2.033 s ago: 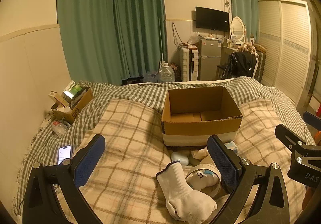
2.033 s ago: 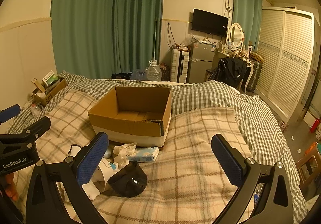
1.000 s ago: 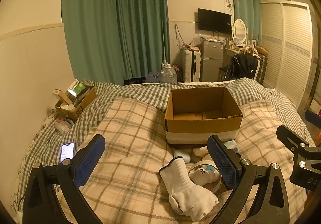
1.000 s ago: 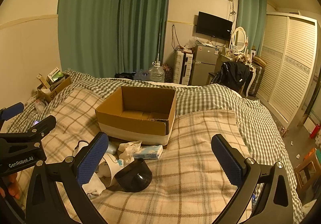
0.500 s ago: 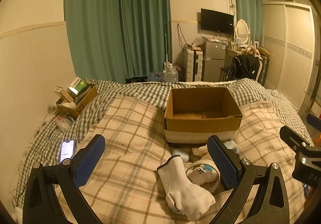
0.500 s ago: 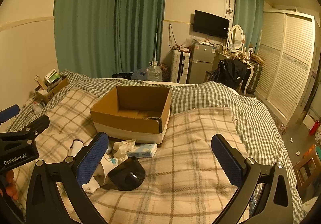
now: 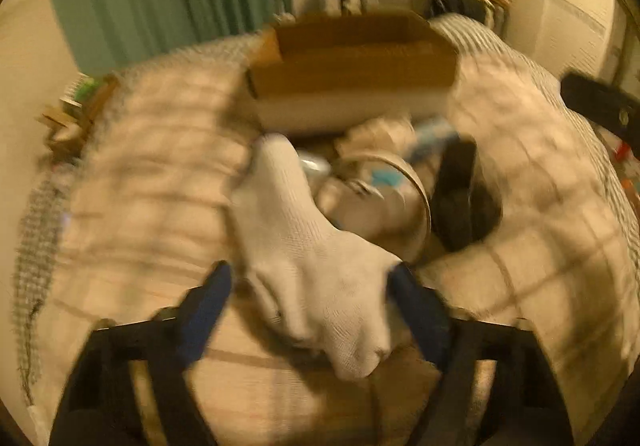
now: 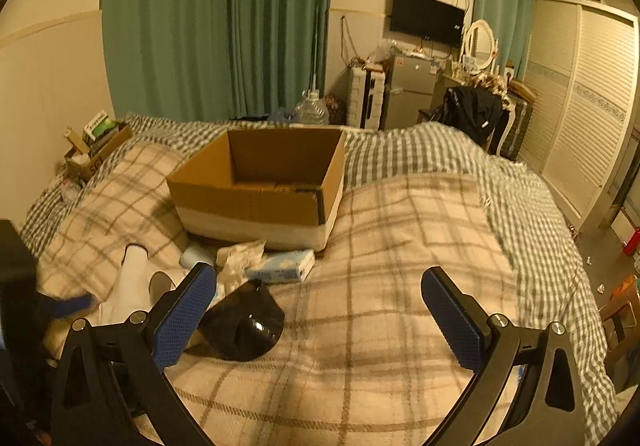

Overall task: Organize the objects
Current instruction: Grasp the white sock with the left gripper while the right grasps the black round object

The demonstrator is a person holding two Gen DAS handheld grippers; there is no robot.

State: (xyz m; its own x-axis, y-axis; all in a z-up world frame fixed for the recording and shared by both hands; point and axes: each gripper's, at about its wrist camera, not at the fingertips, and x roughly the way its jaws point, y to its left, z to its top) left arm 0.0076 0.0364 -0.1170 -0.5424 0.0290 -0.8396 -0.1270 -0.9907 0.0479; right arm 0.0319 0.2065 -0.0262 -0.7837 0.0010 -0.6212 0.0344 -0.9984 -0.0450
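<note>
An open cardboard box (image 8: 260,182) sits on the plaid blanket; it also shows blurred in the left wrist view (image 7: 352,62). In front of it lie a white sock (image 7: 316,250), a round white hoop-like item (image 7: 400,198), a black domed object (image 8: 242,324), a blue tissue pack (image 8: 284,266) and crumpled paper (image 8: 240,256). My left gripper (image 7: 308,290) is open, low over the bed, with its blue fingers on either side of the sock's toe end. My right gripper (image 8: 316,310) is open and empty above the blanket, just right of the black object.
A small box of clutter (image 8: 96,146) sits at the bed's left edge by the wall. Green curtains, a fridge, a wardrobe and a chair with a black jacket stand beyond the bed. The right half of the blanket (image 8: 420,246) is bare fabric.
My left gripper has dropped fast down and forward to the sock, which now lies between its fingers; that view is motion-blurred. The right gripper has moved slightly forward.
</note>
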